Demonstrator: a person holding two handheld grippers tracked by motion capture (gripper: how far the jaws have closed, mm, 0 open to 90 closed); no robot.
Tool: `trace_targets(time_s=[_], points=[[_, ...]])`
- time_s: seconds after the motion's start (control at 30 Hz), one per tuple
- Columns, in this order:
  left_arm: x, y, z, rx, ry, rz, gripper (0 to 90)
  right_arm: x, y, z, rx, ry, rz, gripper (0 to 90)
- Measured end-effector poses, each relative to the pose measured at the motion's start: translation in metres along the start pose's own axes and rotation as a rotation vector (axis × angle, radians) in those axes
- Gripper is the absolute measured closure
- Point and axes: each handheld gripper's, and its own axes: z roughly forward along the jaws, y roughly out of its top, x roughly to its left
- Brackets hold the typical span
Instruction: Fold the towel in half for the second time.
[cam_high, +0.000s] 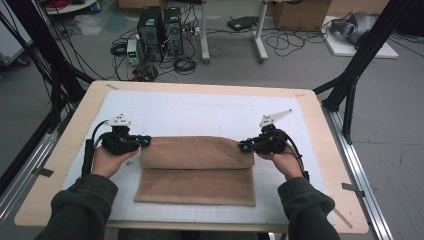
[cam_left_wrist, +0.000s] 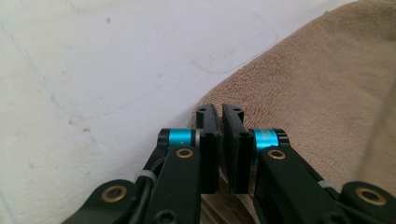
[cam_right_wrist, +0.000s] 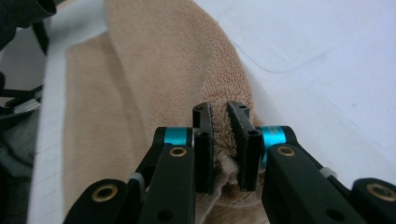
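Towel pinched at both ends

Towel, tan and folded over itself, lies mid-mat on the table. Left gripper clamps narrowly on its left end; right gripper squeezes the right end, cloth bunched between its jaws

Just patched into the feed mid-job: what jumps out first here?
A tan towel lies half folded in the middle of the white mat, its far part doubled over toward the person. The left gripper pinches its left end and the right gripper its right end, both shut on the fold.
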Motion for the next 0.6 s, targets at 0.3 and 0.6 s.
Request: trace_targets(time_s=[0.3, 0.6], points=[[-0.047, -0.05, -0.042, 0.005, -0.055, 0.092, 83.6, 0.054, -0.031, -0.016, -0.02, 0.039, -0.099, 75.8], [-0.056, -0.057, -0.061, -0.014, -0.073, 0.086, 56.0, 0.072, -0.042, -0.027, -0.03, 0.035, -0.115, 62.5]])
